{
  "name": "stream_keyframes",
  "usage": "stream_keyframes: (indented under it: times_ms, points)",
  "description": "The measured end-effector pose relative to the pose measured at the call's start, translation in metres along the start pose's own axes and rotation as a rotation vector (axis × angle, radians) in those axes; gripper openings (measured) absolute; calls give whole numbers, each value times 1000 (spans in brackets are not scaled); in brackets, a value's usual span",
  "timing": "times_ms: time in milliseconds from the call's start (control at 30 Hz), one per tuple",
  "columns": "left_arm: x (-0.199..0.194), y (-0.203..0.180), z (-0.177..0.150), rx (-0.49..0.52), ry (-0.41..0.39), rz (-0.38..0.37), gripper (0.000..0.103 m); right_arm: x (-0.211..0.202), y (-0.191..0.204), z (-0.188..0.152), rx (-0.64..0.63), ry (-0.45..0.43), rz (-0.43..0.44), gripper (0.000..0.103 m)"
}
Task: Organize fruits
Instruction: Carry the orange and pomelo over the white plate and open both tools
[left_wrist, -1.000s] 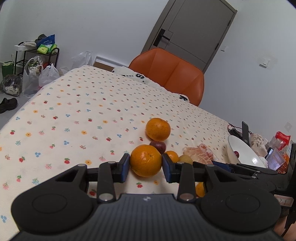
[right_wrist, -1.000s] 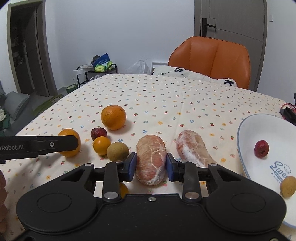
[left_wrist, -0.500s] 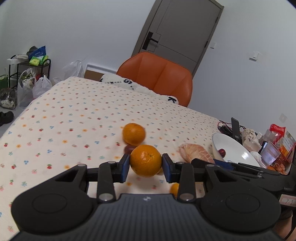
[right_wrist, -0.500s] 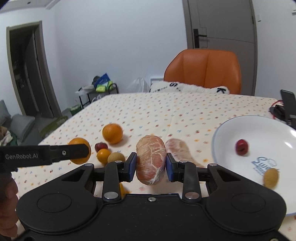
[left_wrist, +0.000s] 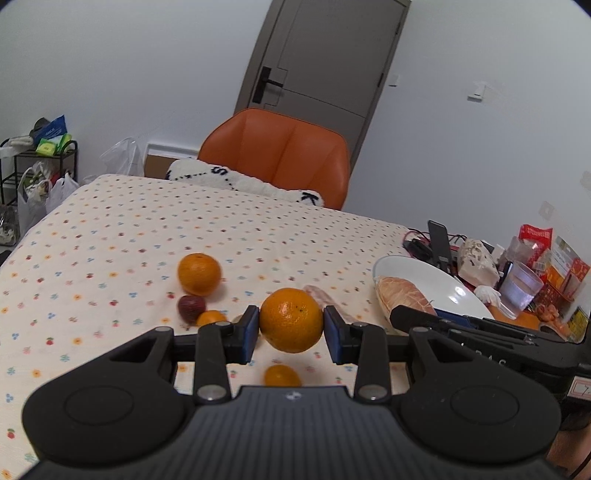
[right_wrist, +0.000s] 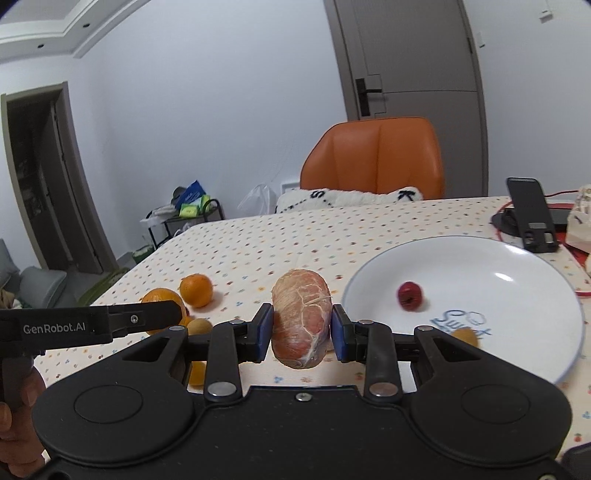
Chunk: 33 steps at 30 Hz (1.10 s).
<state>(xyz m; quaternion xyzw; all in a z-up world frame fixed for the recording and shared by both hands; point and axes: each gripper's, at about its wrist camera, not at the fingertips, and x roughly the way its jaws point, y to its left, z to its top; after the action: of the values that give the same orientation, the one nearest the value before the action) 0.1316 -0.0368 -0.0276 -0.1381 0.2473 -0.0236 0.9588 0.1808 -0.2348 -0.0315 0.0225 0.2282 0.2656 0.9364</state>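
Observation:
My left gripper (left_wrist: 291, 328) is shut on a large orange (left_wrist: 291, 320) and holds it above the dotted tablecloth. On the cloth below lie a second orange (left_wrist: 199, 269), a dark red fruit (left_wrist: 191, 308), two small oranges (left_wrist: 211, 317) and a pink peeled citrus piece (left_wrist: 319, 293). My right gripper (right_wrist: 301, 330) is shut on another peeled citrus piece (right_wrist: 301, 317), lifted just left of the white plate (right_wrist: 480, 273). The plate holds a red fruit (right_wrist: 409, 294) and a small yellow-brown fruit (right_wrist: 464, 336). A brown fruit (right_wrist: 199, 326) sits beside the left gripper's finger.
An orange chair (left_wrist: 280, 151) with a white cushion stands at the table's far edge. A phone stand (right_wrist: 530, 214), cables, snack packets and a plastic cup (left_wrist: 521, 288) crowd the right side behind the plate. A rack with bags (left_wrist: 37, 173) stands left of the table.
Both grippers have risen off the cloth with their loads and moved right. The citrus piece now hangs by the plate's left rim, and the orange is clear of the other fruit.

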Motion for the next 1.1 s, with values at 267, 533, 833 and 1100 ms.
stream_keyframes:
  times_ms: [267, 533, 833, 1100]
  points:
    - [5, -26, -1, 40, 0, -14, 36, -16, -23, -3, 31, -23, -18, 31]
    - [14, -51, -2, 82, 2, -31, 36, -31, -44, -6, 59, -42, -47, 31]
    - [32, -75, -4, 119, 21, -54, 36, -38, -72, -12, 113, -52, -99, 31]
    - [48, -92, -6, 140, 46, -76, 36, -38, -95, -14, 151, -47, -155, 31]
